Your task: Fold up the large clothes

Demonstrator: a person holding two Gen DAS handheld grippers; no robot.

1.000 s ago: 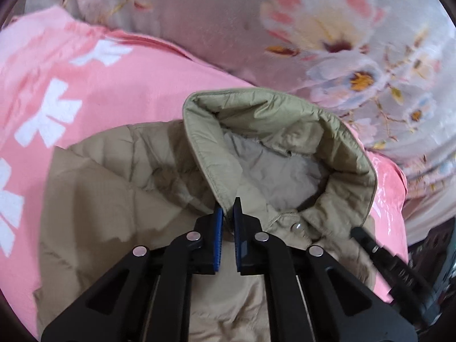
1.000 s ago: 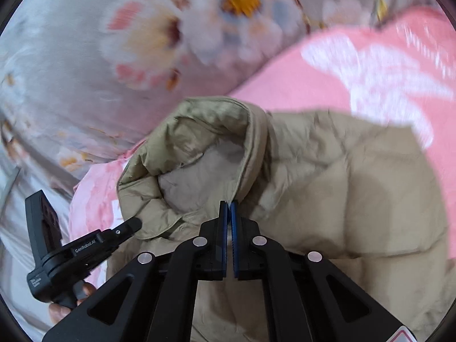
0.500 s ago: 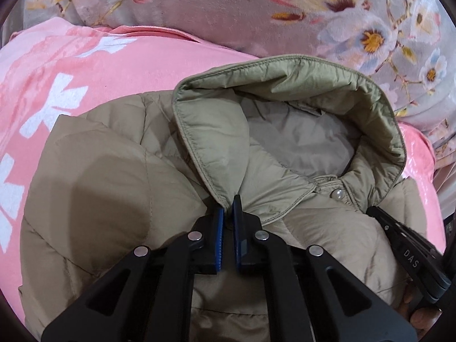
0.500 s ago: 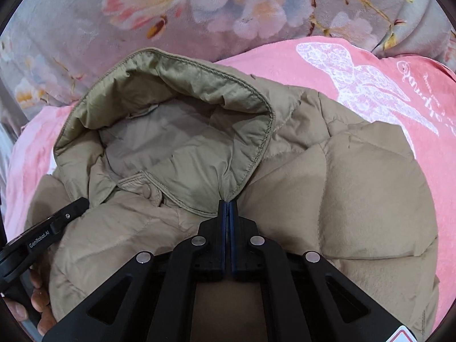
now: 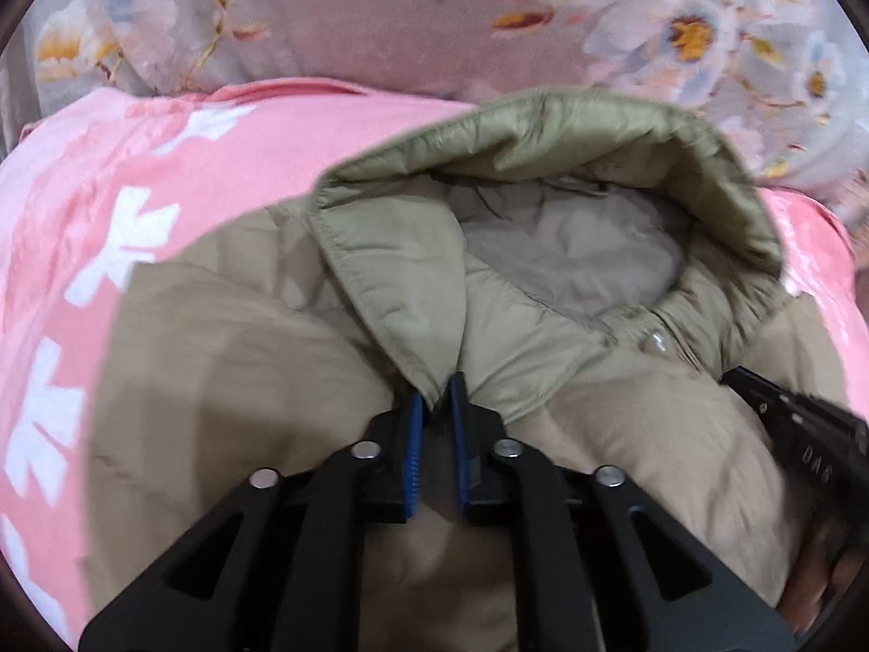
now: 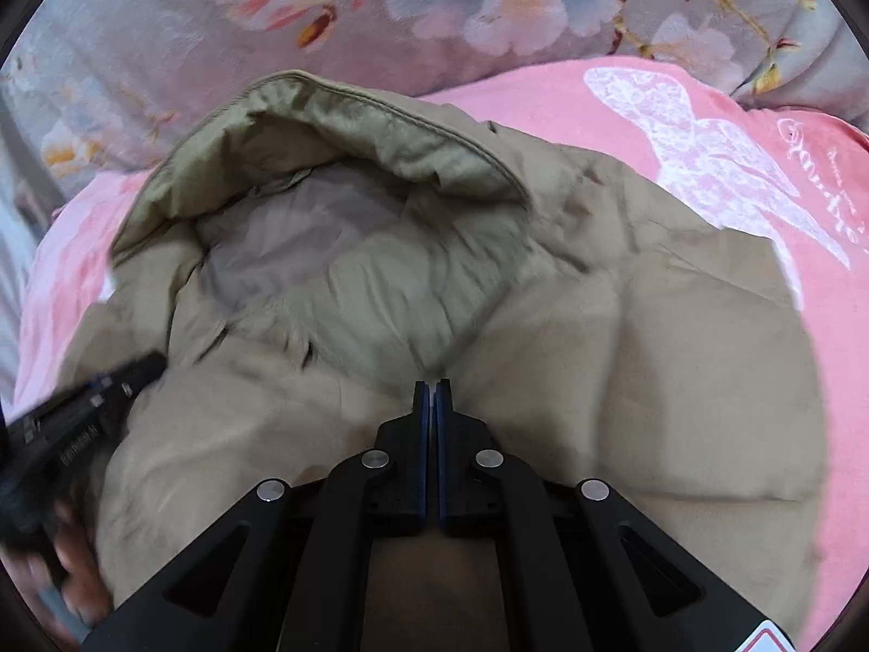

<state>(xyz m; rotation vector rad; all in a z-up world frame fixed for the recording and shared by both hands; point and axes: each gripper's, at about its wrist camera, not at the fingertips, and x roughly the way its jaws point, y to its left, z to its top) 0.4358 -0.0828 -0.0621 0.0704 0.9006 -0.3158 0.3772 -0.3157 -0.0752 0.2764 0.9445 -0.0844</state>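
A: Where does the jacket (image 5: 228, 380) lie?

B: It lies on the blanket (image 5: 81, 206), which spreads out to both sides of it. Behind the blanket is the flowered cloth (image 6: 163, 27).

A: And the hood (image 6: 347, 163)?

B: At the far end of the jacket, standing open towards us.

A: Where are the claws?

B: The left claw (image 5: 436, 407) is at the hood's left corner, the right claw (image 6: 433, 399) at its right corner; the hood is between them. I think the corners are between the pads, but the view is blurred.
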